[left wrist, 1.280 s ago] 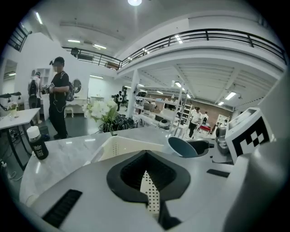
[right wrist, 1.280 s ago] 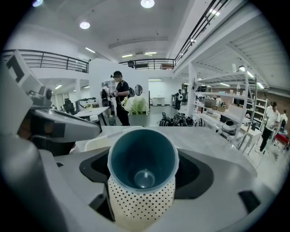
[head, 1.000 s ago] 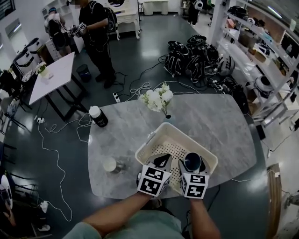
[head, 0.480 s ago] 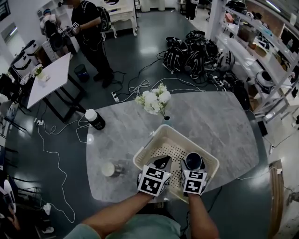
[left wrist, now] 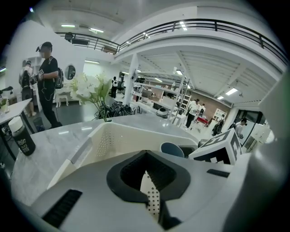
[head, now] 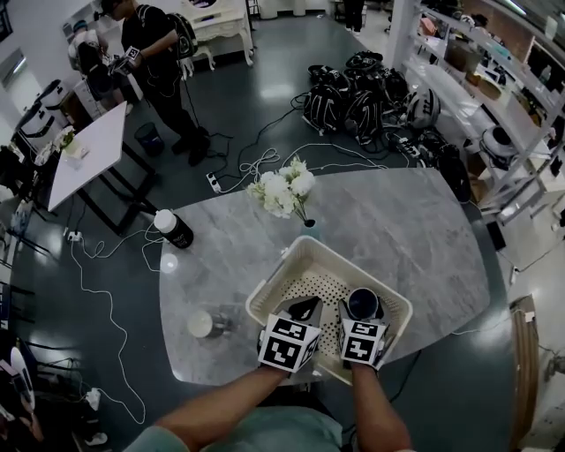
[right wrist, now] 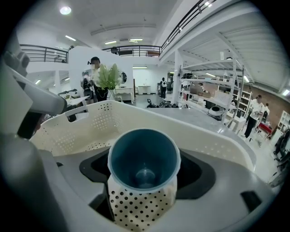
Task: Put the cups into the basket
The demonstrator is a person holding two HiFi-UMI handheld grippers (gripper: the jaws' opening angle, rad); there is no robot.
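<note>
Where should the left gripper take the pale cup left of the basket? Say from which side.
Probably across its round wall, coming from the near edge of the table. The pale cup sits apart from the basket, on the side of the left gripper. That gripper's jaws are together, so open first.

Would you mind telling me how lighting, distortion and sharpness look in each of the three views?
Head view: dim and bluish, edges bowed by the wide lens, one glare spot on the table. Left gripper view: strong fisheye with black corners, railing curved, close foreground soft. Right gripper view: same fisheye vignette, blue cup fairly sharp, ceiling lamp blown out.
</note>
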